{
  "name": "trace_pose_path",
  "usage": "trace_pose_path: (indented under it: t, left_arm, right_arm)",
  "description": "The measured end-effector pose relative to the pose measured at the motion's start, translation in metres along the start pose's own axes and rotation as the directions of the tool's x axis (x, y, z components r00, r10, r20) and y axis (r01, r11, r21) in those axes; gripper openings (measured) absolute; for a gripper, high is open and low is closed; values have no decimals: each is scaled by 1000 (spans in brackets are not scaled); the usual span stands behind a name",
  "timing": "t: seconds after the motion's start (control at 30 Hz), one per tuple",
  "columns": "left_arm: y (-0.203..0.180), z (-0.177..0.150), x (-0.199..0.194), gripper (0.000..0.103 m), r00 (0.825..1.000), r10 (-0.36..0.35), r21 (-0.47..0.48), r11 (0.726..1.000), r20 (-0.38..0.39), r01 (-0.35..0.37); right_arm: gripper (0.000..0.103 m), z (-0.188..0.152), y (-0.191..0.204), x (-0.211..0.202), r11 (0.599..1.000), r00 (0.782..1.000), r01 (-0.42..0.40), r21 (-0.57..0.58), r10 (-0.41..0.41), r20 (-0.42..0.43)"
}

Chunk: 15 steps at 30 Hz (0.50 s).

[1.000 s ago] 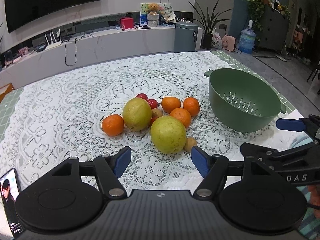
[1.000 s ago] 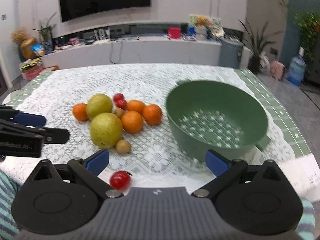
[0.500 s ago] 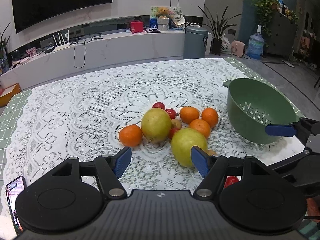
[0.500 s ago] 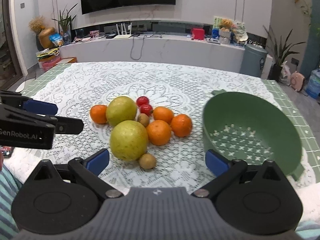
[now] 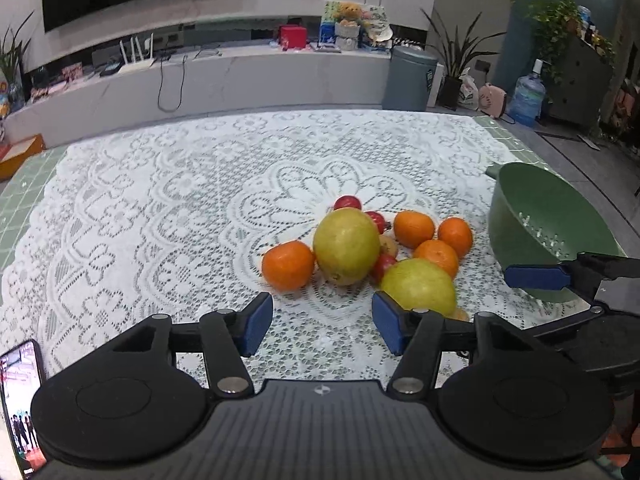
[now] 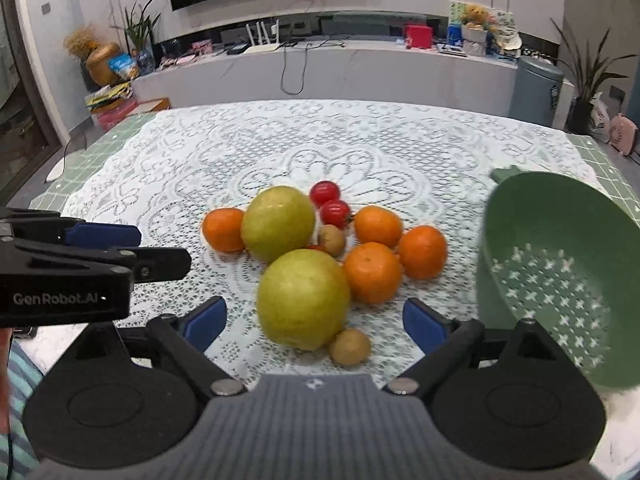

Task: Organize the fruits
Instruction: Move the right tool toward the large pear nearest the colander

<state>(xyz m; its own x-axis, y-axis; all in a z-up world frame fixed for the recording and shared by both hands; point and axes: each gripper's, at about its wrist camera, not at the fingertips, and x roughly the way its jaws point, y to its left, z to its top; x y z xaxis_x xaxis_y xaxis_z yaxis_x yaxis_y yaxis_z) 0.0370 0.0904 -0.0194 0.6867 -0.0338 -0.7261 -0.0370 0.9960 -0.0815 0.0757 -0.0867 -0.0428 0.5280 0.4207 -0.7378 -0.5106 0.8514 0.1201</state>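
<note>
The left gripper (image 5: 322, 324) has its blue-padded jaws parted with only lace between them, and they have just been closing; the right gripper (image 6: 316, 322) has its jaws released too, set wide and also just narrowing, with the near yellow-green pear (image 6: 303, 299) sitting between and just ahead of the pads, untouched; this pear is round and smooth-skinned, its long axis not clear from here; tucked against it on the right-pad side is a small brown kiwi (image 6: 350, 347), which the left view almost wholly hides behind the pear; ahead of the left jaws lie a lone mandarin (image 5: 288, 265) and the far pear (image 5: 346, 246), touching, the pear's narrower end seeming to point away from the jaws; beyond the near pear cluster three mandarins (image 6: 378, 226), two red cherry tomatoes (image 6: 335, 213) and a second kiwi (image 6: 331, 240); right of the right jaws, apart from the fruit, stands the green colander (image 6: 552, 276), tilted so its perforated floor faces the camera; all rest on a white lace tablecloth (image 5: 160, 220); only the left view shows a lit phone (image 5: 20, 408) beside its left jaw.
</note>
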Motion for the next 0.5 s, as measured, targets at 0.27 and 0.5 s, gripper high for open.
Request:
trace_pose_path:
  t: [0.27, 0.5]
  left_arm:
    - [11, 1, 9, 68, 998, -48, -22, 999, -26, 48]
    - [17, 1, 21, 68, 996, -69, -45, 997, -52, 66]
  right_arm:
    - [82, 7, 3, 21, 1000, 998, -25, 4, 25, -54]
    - [77, 9, 5, 35, 1000, 997, -25, -10, 24, -76]
